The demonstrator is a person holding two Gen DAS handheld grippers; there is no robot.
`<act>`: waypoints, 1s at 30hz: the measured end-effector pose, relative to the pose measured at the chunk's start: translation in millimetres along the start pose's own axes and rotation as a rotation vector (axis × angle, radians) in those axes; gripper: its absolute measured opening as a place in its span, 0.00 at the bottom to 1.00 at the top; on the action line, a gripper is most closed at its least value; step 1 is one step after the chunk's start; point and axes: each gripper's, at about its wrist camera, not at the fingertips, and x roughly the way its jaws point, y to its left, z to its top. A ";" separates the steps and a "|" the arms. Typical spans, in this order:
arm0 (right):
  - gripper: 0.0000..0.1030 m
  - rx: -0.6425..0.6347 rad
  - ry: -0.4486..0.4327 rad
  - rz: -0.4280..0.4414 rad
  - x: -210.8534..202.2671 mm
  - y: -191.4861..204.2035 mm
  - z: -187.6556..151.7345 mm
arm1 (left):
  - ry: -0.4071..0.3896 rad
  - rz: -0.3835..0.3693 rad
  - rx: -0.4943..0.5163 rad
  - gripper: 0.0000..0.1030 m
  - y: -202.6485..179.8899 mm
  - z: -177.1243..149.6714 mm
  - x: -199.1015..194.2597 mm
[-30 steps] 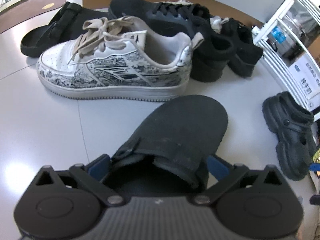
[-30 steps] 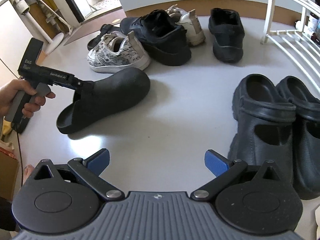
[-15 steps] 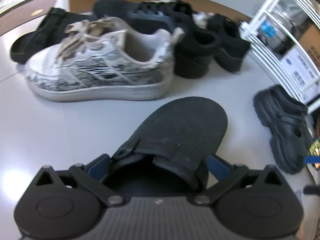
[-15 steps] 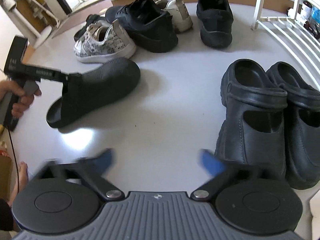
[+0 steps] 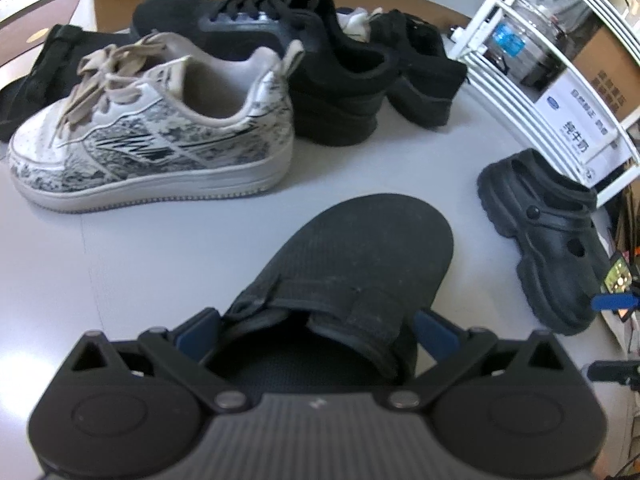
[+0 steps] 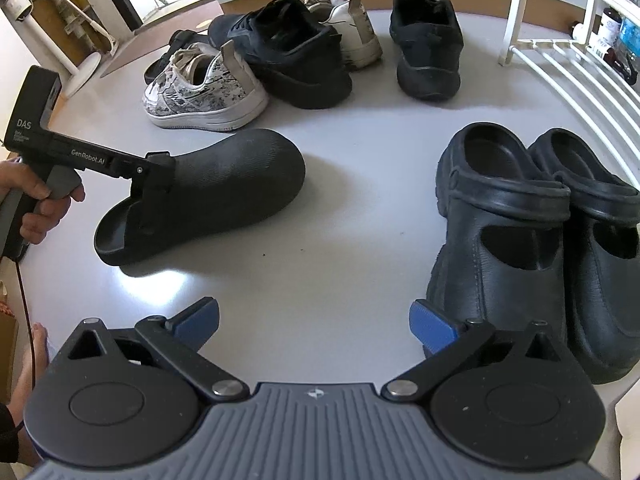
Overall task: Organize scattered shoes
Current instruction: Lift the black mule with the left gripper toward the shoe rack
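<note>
My left gripper is shut on the strap end of a black slipper, toe pointing away from me. The right wrist view shows that slipper low over or on the pale floor, with the left gripper clamped at its opening and a hand on the handle. My right gripper is open and empty, just left of a pair of black clogs. A white patterned sneaker, a black laced sneaker and another black shoe lie beyond. A matching black slipper is at far left.
A white wire rack holding bottles and boxes stands at the right, with one black clog beside it. A white sneaker sits behind the black one. Bare floor lies between the held slipper and the clogs.
The left gripper has turned a little to the right with the slipper still held. The right gripper shifted briefly and is back near where it was, still open.
</note>
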 end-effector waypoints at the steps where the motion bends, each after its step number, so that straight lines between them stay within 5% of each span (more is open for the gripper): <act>1: 1.00 0.000 0.002 -0.002 0.0 -0.6 -0.1 | 0.001 -0.003 0.004 1.00 -2.6 0.1 1.1; 30: 1.00 -0.039 0.056 0.071 0.7 -3.3 0.0 | 0.045 -0.125 0.199 0.98 -88.1 -5.1 28.3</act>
